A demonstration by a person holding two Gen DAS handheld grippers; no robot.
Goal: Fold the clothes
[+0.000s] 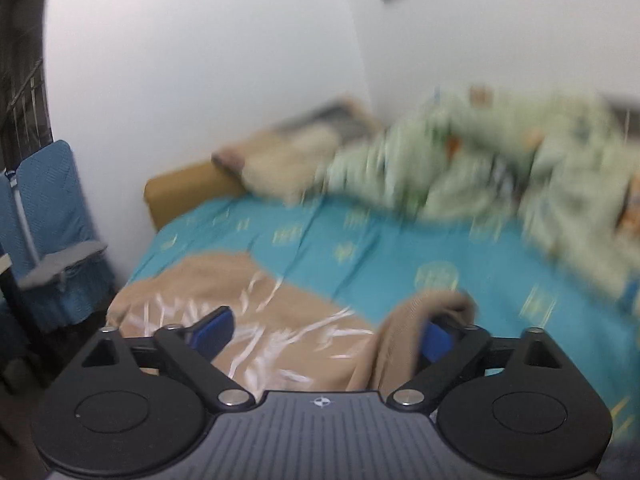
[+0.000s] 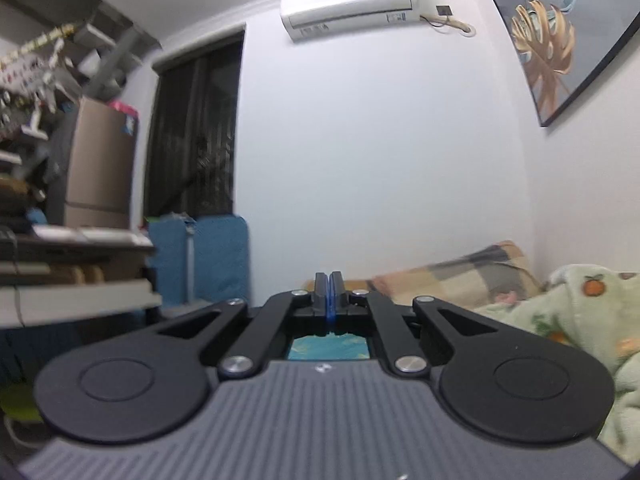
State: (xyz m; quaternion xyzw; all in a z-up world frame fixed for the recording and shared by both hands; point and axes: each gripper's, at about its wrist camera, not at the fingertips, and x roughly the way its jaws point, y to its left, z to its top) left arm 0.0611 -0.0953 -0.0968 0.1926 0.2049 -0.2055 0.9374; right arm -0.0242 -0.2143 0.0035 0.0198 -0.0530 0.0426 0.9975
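Observation:
A tan garment with white streaks (image 1: 224, 304) lies on the teal bedsheet (image 1: 360, 240) in the left wrist view, which is motion-blurred. My left gripper (image 1: 324, 332) is open, its blue-padded fingers spread wide just above the garment. A raised fold of the tan cloth (image 1: 404, 336) drapes over the right finger (image 1: 436, 340). My right gripper (image 2: 329, 288) is shut with nothing visible between its pads, held level and pointing at the white wall; only a patch of teal sheet (image 2: 328, 348) shows below it.
A green fruit-print blanket (image 1: 500, 168) (image 2: 584, 320) is heaped at the far right of the bed. A checked pillow (image 1: 296, 148) (image 2: 460, 276) lies at the head. A blue-covered chair (image 1: 52, 224) stands left of the bed. Cluttered shelves (image 2: 60, 240) are at left.

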